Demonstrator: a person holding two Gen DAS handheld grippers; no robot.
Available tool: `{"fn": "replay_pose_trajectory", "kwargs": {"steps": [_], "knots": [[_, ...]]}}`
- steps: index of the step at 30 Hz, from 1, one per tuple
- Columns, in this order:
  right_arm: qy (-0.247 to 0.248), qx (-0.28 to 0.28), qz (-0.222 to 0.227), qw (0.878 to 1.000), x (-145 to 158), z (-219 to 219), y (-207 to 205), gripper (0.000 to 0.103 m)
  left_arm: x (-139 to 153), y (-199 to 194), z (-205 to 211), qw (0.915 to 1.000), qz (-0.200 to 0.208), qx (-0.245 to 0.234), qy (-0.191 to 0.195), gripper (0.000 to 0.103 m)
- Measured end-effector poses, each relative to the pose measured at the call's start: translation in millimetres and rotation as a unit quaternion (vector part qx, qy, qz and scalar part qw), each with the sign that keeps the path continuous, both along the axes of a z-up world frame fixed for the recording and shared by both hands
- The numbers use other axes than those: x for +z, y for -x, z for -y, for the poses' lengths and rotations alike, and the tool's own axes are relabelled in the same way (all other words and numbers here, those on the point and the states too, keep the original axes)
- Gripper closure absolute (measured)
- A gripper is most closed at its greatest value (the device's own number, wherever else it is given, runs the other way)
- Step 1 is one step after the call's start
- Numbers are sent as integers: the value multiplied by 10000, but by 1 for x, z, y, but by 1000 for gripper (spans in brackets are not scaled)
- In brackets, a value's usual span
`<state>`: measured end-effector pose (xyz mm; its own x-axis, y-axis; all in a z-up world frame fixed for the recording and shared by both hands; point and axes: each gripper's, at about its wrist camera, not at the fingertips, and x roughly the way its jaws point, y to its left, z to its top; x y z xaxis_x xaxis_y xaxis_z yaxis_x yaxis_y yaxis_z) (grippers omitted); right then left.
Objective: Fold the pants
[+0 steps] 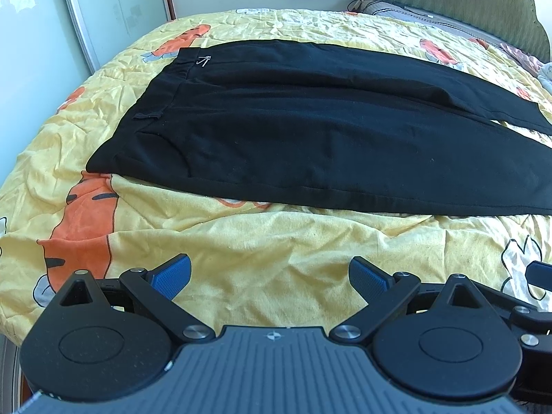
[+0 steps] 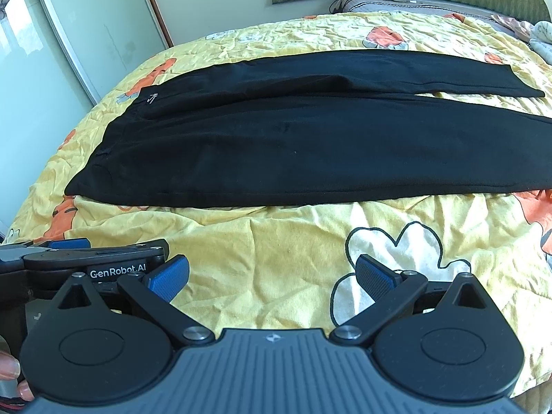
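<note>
The black pants [image 1: 310,127] lie flat across the yellow carrot-print bedsheet [image 1: 269,241], waistband to the left, legs running right. The left gripper [image 1: 270,276] hovers near the pants' near edge, blue pads [image 1: 172,274] spread wide, holding nothing. The right gripper [image 2: 272,276] sits beside it, pads [image 2: 377,277] equally wide apart, empty, clear of the fabric.

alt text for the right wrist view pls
Black pants lie flat and unfolded across a yellow carrot-print bedsheet, waistband to the left, legs to the right. The right gripper hovers open near the bed's edge, holding nothing, with the left gripper beside it.
</note>
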<state>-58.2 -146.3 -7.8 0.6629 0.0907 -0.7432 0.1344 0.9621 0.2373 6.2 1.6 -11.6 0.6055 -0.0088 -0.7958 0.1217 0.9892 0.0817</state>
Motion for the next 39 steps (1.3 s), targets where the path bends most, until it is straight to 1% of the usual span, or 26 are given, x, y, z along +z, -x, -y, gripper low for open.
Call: {"fn": "replay_pose_trajectory", "kwargs": {"steps": [18,21,23,25,27,28,30,32,34,36,39], "knots": [[-91,-10,-76,9999,-5,2,-10,0,-5,-7,-3,10000,-56,28,-45,4],[-108,-6,-41,9999,-6,4,-14,0,-4,-9,-4,10000,5,40,-72,4],[-188,72,202,9996,-2,8,-18,0,0,-10,-7,9999,118,125,-4,6],[-297,333,726,9964,8,13,-23,0,6,-16,-12,9995,232,204,81,8],[-181,811,1365,9871,20,17,-33,0,12,-25,-19,9990,297,280,169,8],[-20,1158,1674,9791,25,17,-40,0,14,-30,-22,9988,293,313,228,9],[345,1785,2047,9618,34,14,-60,0,19,-43,-33,9977,262,446,437,10],[498,2149,2201,9502,39,16,-89,0,23,-59,-44,9955,216,625,679,10],[432,2512,2232,9409,45,19,-125,0,26,-73,-54,9935,237,791,782,9],[332,2639,2130,9401,50,22,-164,0,31,-88,-61,9922,314,909,787,9],[236,2887,1758,9409,48,27,-236,0,37,-111,-70,9916,370,987,753,10]]}}
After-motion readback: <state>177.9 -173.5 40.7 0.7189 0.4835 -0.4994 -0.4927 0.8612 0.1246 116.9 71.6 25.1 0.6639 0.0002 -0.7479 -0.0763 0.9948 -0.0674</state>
